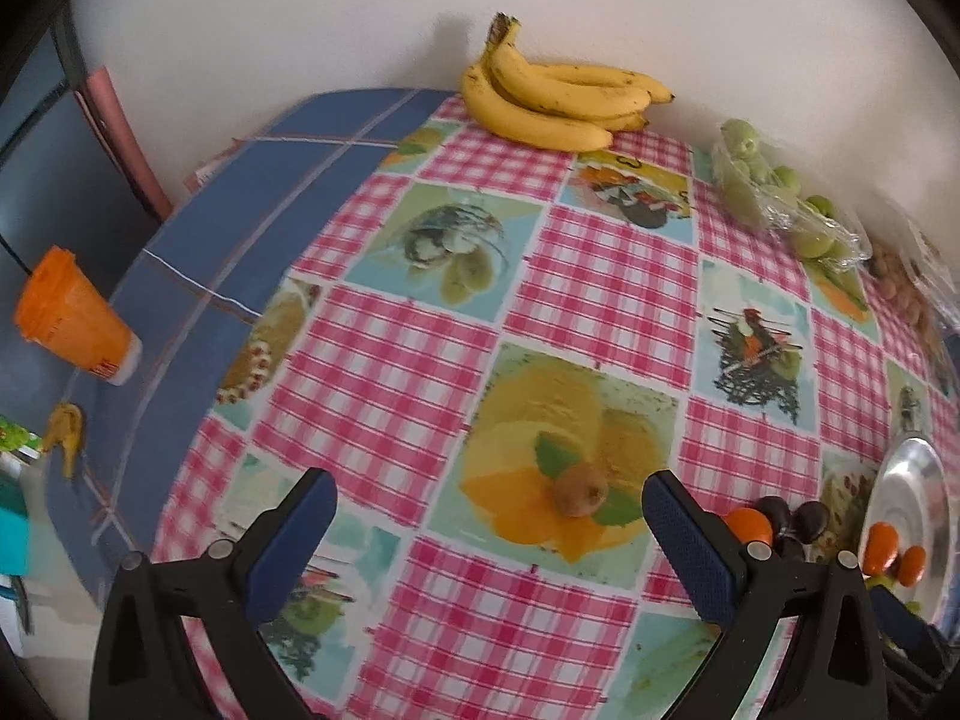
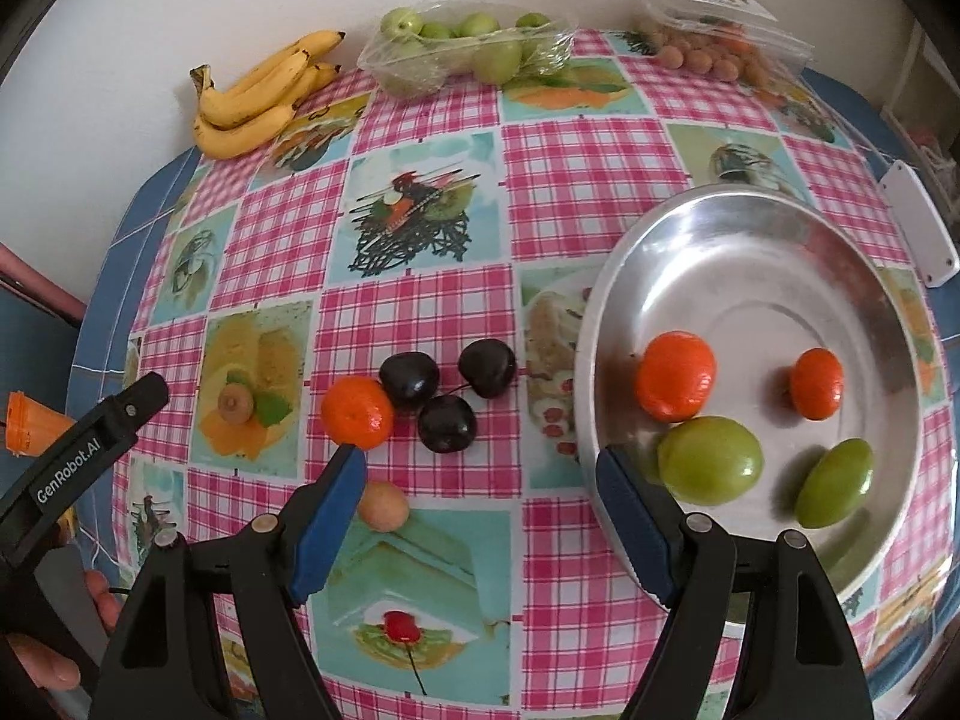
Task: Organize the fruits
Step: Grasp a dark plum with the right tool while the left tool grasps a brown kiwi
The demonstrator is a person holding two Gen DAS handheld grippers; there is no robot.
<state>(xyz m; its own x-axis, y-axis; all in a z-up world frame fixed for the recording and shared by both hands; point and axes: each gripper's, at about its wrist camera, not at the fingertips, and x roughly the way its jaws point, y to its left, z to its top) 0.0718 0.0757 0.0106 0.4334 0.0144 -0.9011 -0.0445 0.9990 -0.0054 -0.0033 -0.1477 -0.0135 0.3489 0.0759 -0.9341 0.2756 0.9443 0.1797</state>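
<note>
A small brown kiwi (image 1: 579,489) lies on the checked tablecloth just ahead of my open, empty left gripper (image 1: 489,510); it also shows in the right wrist view (image 2: 234,402). My right gripper (image 2: 480,480) is open and empty above the cloth beside a silver plate (image 2: 852,276). The plate holds two tangerines (image 2: 676,375) and two green fruits (image 2: 710,460). On the cloth lie a loose tangerine (image 2: 357,411), three dark plums (image 2: 447,423) and a small tan fruit (image 2: 384,506) by the right gripper's left finger.
Bananas (image 2: 258,99) lie at the back by the wall. A plastic pack of green fruit (image 2: 468,51) and a pack of small brown fruit (image 2: 714,42) stand beside them. An orange cup (image 1: 72,315) is left of the table. The left gripper's body (image 2: 90,450) shows at the left.
</note>
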